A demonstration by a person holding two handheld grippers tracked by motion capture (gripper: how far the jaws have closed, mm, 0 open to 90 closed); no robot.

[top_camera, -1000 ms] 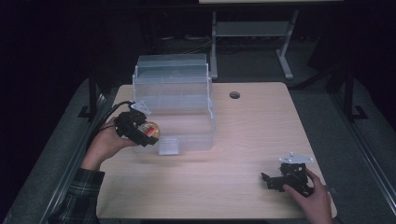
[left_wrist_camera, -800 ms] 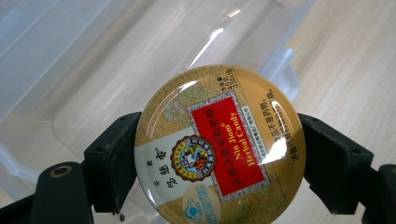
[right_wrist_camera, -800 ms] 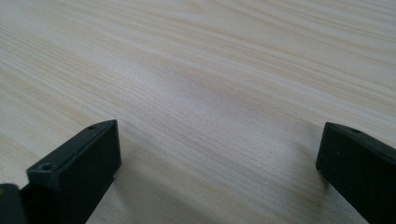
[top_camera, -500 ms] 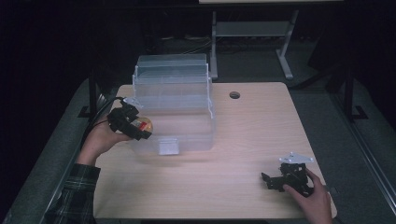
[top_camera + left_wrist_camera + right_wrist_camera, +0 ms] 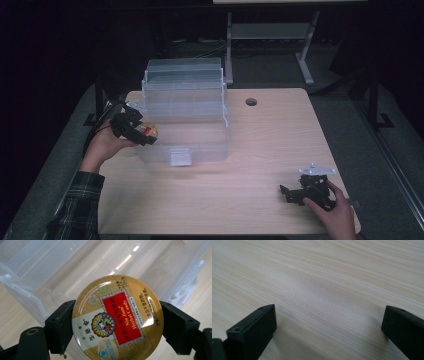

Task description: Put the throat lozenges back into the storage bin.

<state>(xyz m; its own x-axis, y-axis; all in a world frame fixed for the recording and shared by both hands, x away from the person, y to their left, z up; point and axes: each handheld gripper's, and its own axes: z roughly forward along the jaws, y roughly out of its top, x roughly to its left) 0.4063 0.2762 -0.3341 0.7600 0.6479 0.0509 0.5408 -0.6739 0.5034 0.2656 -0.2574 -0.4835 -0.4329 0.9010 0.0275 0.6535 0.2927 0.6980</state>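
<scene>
Left gripper (image 5: 142,132) raised beside clear box (image 5: 187,125), jaws clamping candy tin (image 5: 117,318). Right gripper (image 5: 295,192) low on table (image 5: 260,150), jaws wide, empty.

Plaid flannel sleeve (image 5: 75,210), black claw (image 5: 134,129) with cable, grey three-cornered plate (image 5: 317,170)

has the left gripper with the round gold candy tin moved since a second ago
Yes. The left gripper with the round gold candy tin has risen and shifted away from the person, along the left side of the clear plastic box.

Left gripper (image 5: 146,136) with tin (image 5: 149,132) higher, leftward
</scene>
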